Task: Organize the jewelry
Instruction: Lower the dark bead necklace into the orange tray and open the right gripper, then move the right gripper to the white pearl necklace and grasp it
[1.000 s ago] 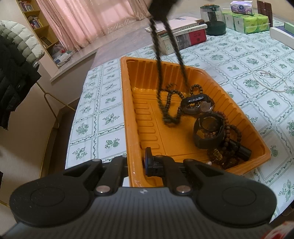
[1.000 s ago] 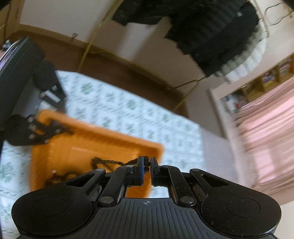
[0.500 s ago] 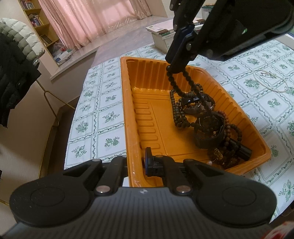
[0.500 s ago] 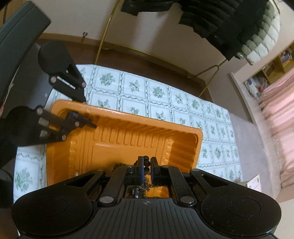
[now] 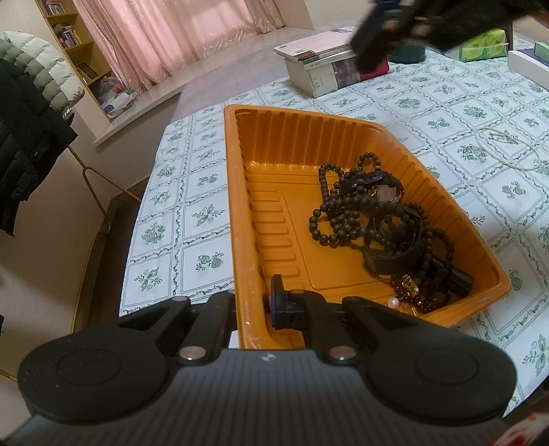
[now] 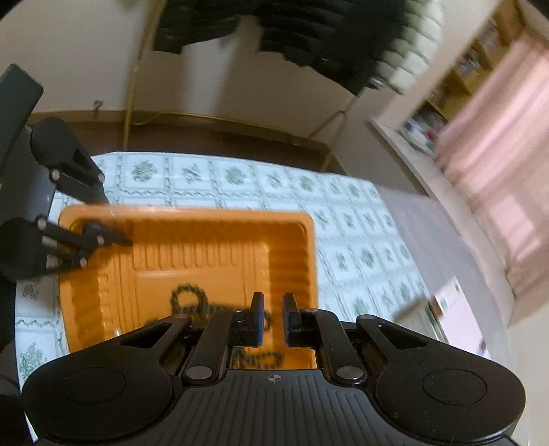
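Far left there's a dark puffer jacket (image 5: 31,113) hanging on a gold rack, with a bookshelf (image 5: 73,51) and pink curtains (image 5: 178,31) behind it. The left hand-held gripper (image 5: 255,302) is clamped on the near rim of the orange tray (image 5: 236,192), one finger outside the wall, the other inside.

The tray is ribbed plastic, sitting on the surface (image 5: 192,192), which has a white cloth with green flower squares. Just ahead and right of that gripper, inside the tray, lies the dark bead necklace (image 5: 338,214), all looped up on the tray floor and tangled against a watch (image 5: 384,190), a black strap (image 5: 394,247), more beads and a small pearl (image 5: 392,302).

Further right, beyond the tray, a white pearl necklace (image 5: 507,151) lies on the cloth on its own, and a stack of books (image 5: 329,65) sits at the far edge.

The right hand-held gripper (image 6: 272,320) hovers above the tray, blurry. Its jaws have just been opening and stand apart with nothing pinched; the bead necklace (image 6: 192,298) is below them in the tray.
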Available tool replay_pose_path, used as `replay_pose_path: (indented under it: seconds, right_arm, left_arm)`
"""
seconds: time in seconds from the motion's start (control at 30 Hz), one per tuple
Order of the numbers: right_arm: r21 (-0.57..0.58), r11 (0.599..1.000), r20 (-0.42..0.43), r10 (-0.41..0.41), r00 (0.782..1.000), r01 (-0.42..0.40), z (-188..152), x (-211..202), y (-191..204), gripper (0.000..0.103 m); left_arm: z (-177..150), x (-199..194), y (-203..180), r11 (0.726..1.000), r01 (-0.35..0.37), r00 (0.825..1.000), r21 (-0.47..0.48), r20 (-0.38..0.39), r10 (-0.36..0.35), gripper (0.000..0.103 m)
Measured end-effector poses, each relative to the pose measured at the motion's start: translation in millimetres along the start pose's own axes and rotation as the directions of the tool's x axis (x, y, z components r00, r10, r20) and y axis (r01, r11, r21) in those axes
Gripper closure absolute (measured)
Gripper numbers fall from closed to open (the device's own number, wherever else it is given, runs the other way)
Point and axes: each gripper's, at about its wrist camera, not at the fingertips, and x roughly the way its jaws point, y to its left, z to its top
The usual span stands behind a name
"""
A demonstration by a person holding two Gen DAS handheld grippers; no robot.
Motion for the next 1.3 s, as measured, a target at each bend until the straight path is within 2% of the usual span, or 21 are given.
replay_pose_path:
  seconds: [0.13, 0.27, 0.4, 0.6, 0.83, 0.9, 1.0, 1.1, 1.3]
  right_arm:
    - [0.129, 0.992, 0.007, -0.016, 1.0, 0.015, -33.2, -22.6, -0.1, 0.075]
    - [0.294, 0.956, 0.027, -0.033, 0.999, 0.023, -75.7, -45.9, 2.3, 0.071]
    - [0.451, 0.889, -0.004, -0.084, 0.996, 0.077, -120.1, -62.8, 9.5, 0.07]
    - [0.651, 0.734, -0.102, -0.171, 0.98, 0.195, -190.9, -85.0, 20.8, 0.069]
    - [0.76, 0.545, -0.276, -0.22, 0.936, 0.352, -266.6, -100.9, 28.9, 0.069]
    - [0.789, 0.485, -0.301, -0.231, 0.925, 0.377, -284.3, -108.4, 28.0, 0.069]
    - [0.814, 0.428, -0.318, -0.238, 0.918, 0.393, -300.6, -115.4, 25.9, 0.069]
    - [0.829, 0.404, -0.311, -0.243, 0.919, 0.388, -306.1, -116.6, 22.6, 0.069]
    - [0.846, 0.396, -0.277, -0.241, 0.93, 0.355, -309.7, -102.1, 9.1, 0.069]
  left_arm:
    - [-0.1, 0.2, -0.2, 1.0, -0.002, 1.0, 0.0, -0.004, 0.002, 0.099]
    - [1.4, -0.1, -1.7, 1.0, -0.007, 1.0, 0.005, -0.006, 0.007, 0.099]
    - [1.9, -1.5, -3.8, 1.0, -0.013, 1.0, 0.012, -0.006, 0.013, 0.099]
    - [1.9, -2.1, -4.2, 1.0, -0.017, 1.0, 0.017, -0.009, 0.017, 0.099]
    - [4.1, -3.1, -7.4, 0.999, -0.026, 1.0, 0.032, -0.012, 0.026, 0.099]
    - [4.5, -3.2, -7.8, 0.999, -0.028, 1.0, 0.033, -0.013, 0.028, 0.099]
    - [4.9, -3.6, -8.3, 0.999, -0.029, 0.999, 0.034, -0.015, 0.03, 0.099]
    - [5.7, -3.9, -8.9, 0.999, -0.032, 0.999, 0.037, -0.018, 0.033, 0.099]
    - [8.4, -4.5, -11.2, 0.998, -0.039, 0.999, 0.05, -0.024, 0.04, 0.099]
